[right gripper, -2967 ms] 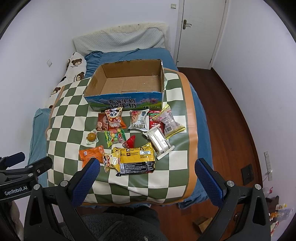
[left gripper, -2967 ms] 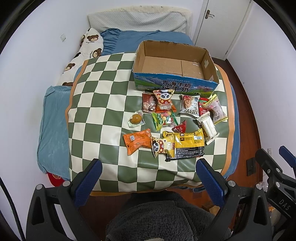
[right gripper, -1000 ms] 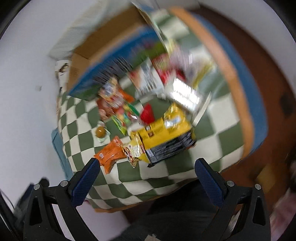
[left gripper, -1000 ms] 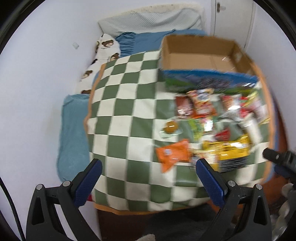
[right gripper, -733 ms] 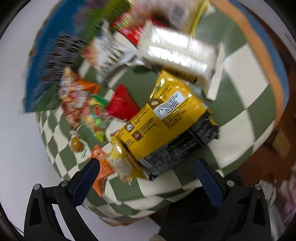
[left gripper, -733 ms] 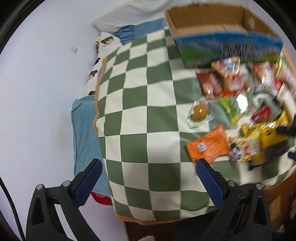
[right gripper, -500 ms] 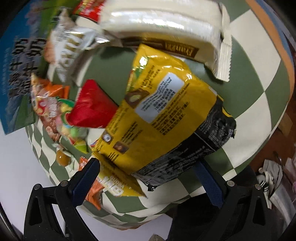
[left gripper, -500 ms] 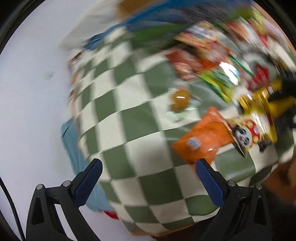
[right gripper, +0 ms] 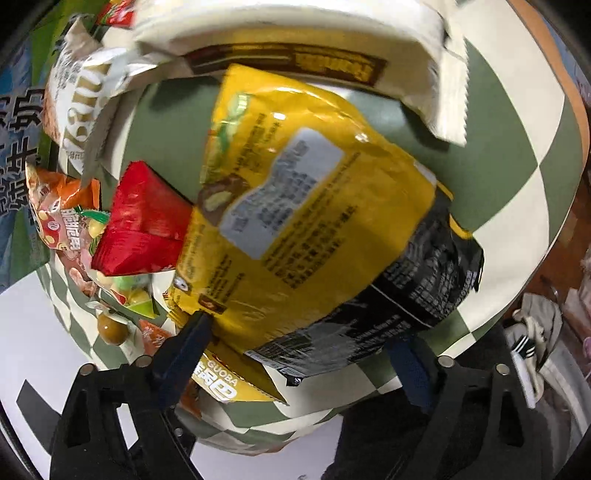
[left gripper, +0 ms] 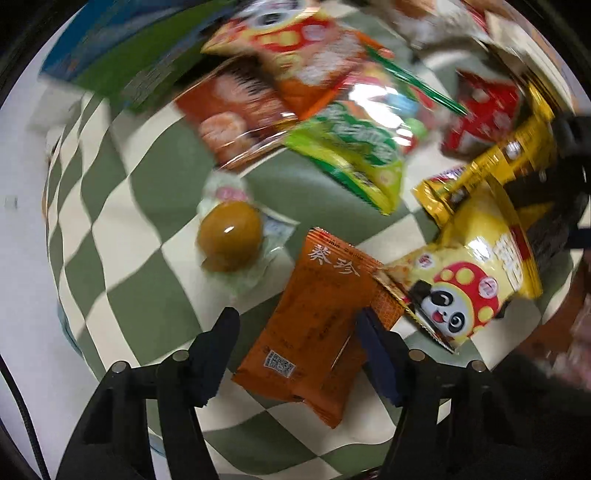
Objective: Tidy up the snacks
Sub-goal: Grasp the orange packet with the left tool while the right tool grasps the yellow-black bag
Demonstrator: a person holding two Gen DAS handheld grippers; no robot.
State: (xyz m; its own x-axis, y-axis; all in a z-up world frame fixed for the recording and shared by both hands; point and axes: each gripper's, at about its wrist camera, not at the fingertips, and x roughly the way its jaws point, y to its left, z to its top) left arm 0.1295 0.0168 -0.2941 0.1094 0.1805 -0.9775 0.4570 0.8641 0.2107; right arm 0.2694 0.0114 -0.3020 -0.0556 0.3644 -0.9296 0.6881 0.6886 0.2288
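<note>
- Snacks lie loose on the checkered cloth [left gripper: 122, 236]; none looks boxed yet.
- Left gripper [left gripper: 297, 338] straddles the orange packet [left gripper: 314, 332], jaws just narrowing, contact unclear through blur.
- Right gripper [right gripper: 303, 343] brackets the yellow bag [right gripper: 295, 206], jaws closing; white wafer pack [right gripper: 295, 26] at twelve o'clock.

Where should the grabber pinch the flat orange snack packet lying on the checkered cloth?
Pinch the orange packet across its narrow width, near the end closest to the left gripper, coming down from above. It lies flat, and its far corner tucks under the panda packet, so the near end is freer.
</note>
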